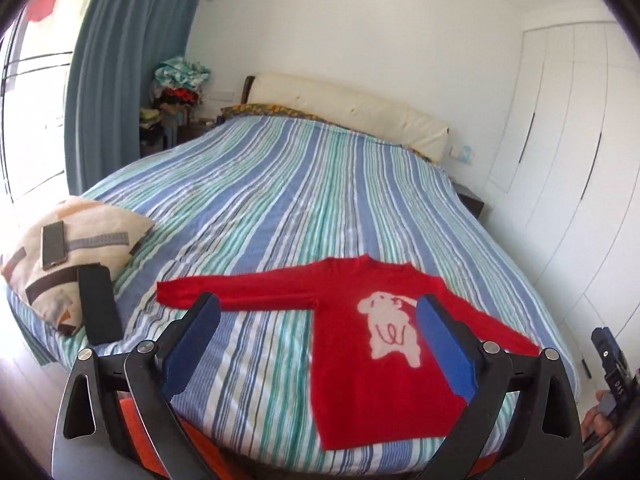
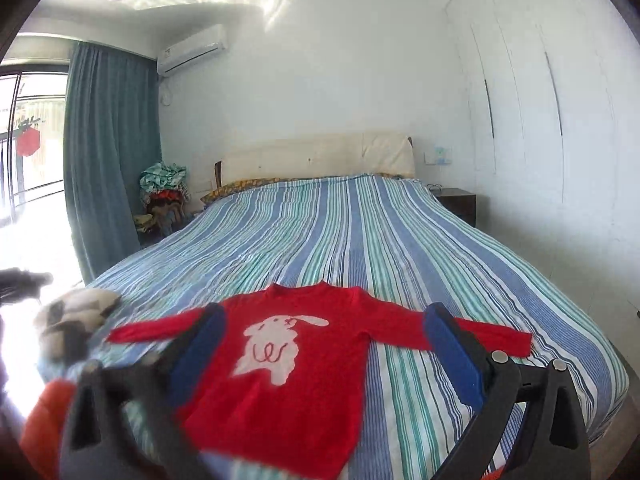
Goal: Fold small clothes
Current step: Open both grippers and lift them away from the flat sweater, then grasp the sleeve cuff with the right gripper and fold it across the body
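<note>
A small red sweater (image 1: 360, 360) with a pale animal picture lies flat, sleeves spread out, on the near end of the striped bed (image 1: 280, 200). It also shows in the right wrist view (image 2: 288, 380). My left gripper (image 1: 318, 304) is open and empty, held above the bed's near edge, with the left sleeve and the body between its blue pads. My right gripper (image 2: 324, 314) is open and empty, held above the sweater's body. The right gripper's body also shows at the right edge of the left wrist view (image 1: 612, 364).
A patterned pillow (image 1: 76, 248) lies at the bed's left corner with a phone (image 1: 53, 244) and a black phone-like slab (image 1: 99, 304) on it. Headboard cushions (image 1: 348, 112), a nightstand (image 2: 458, 204), wardrobe doors (image 1: 560, 160), a curtain (image 1: 128, 72) and a clothes pile (image 1: 180, 84) surround the bed.
</note>
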Tool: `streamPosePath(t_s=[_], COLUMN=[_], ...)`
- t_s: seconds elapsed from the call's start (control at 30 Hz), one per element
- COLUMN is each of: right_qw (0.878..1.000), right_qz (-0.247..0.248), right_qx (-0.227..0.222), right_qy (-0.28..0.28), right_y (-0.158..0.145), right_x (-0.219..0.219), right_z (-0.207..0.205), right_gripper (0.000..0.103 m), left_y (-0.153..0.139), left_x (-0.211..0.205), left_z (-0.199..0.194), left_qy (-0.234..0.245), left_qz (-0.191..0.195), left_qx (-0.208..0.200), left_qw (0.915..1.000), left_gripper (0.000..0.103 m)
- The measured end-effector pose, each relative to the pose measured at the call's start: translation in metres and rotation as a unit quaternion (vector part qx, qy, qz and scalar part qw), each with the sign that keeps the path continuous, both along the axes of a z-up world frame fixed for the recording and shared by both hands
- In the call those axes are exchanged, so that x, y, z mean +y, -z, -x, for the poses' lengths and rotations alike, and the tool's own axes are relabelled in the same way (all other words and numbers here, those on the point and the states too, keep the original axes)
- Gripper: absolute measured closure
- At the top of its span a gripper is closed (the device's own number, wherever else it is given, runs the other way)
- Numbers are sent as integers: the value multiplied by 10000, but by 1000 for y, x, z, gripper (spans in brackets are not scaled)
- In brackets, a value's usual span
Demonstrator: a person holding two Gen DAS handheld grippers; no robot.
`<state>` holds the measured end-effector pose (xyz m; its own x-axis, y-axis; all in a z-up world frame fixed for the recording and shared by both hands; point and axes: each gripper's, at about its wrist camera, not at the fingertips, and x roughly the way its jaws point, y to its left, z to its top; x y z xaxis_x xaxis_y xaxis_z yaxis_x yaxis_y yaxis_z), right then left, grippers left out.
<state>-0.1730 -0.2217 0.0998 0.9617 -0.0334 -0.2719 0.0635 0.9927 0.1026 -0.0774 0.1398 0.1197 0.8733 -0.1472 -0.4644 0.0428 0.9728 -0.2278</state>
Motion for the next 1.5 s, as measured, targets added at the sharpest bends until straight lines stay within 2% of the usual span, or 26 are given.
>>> streamPosePath(t_s=[0.1,0.23,0.37,0.43,0.53,0.63,0.7,0.8,0.83,0.9,0.97,1.03,1.13,1.17,1.23,1.27,1.3,1.33,1.4,1.43,1.47,1.5], right_qw=[9996,9999,9986,9946,9823,9710,9558,9070,8884,8589,8361,8208,8143,8078,7976,7978,8006,8020,7983,7996,8080,8241], right_qz=[-66,-81,-357,-578,-1180,-1733,-2340,-3812,-4196,-4663,-4966,-5222,-5319,-5379,-5407,-5359,-5273,-5178,-5018,-4945,-4781,-4458], right_qx=[-263,-104,378,839,1451,1632,1712,1510,1462,1447,1438,1364,1273,1382,1495,1458,1431,1480,1802,1843,1834,1862], right_qy=[-17,-17,117,186,116,228,485,955,1154,1549,1834,1873,1944,1978,2218,2347,2462,2586,2801,2867,2914,2956], right_y=[-21,-13,31,61,104,132,150,186,198,219,233,239,238,240,246,246,245,246,251,250,242,228], right_x=[-1,-5,-19,-30,-55,-98,-142,-219,-243,-283,-314,-335,-356,-362,-369,-372,-373,-375,-378,-378,-378,-375], right_z=[-2,-16,-29,-40,-55,-73,-90,-105,-107,-111,-117,-122,-135,-142,-149,-151,-151,-153,-153,-151,-151,-154], right_gripper=[3,3,3,3,3,3,4,6,11,16,18,18,18,19,30,33,44,65,99,99,99,99], left_y=[12,73,141,166,189,205,217,236,243,256,271,279,280,282,286,288,288,289,288,288,289,289], left_x=[-10,-36,-64,-70,-77,-72,-62,-44,-37,-26,-17,-12,-13,-15,-20,-22,-24,-24,-23,-22,-22,-22], left_z=[-12,-35,-55,-71,-100,-122,-131,-135,-134,-131,-128,-131,-136,-138,-140,-140,-140,-140,-139,-138,-138,-138], left_qy=[-105,79,411,508,542,125,-183,-511,-568,-702,-836,-946,-1049,-1061,-1085,-1104,-1121,-1129,-1125,-1120,-1122,-1133], left_qz=[49,258,19,37,-182,-565,-642,-730,-739,-816,-976,-1048,-1048,-1125,-1318,-1395,-1453,-1486,-1476,-1456,-1440,-1439], left_qx=[-6,819,1730,2010,2077,1952,1886,1966,1996,2032,2132,2263,2203,2203,2205,2185,2163,2146,2131,2124,2117,2110], left_qw=[9999,9963,9841,9783,9765,9791,9798,9764,9754,9732,9685,9638,9641,9631,9603,9595,9589,9587,9593,9598,9601,9602], left_gripper=[2,2,2,3,3,3,3,3,3,3,3,3,2,2,1,1,1,1,1,1,1,1])
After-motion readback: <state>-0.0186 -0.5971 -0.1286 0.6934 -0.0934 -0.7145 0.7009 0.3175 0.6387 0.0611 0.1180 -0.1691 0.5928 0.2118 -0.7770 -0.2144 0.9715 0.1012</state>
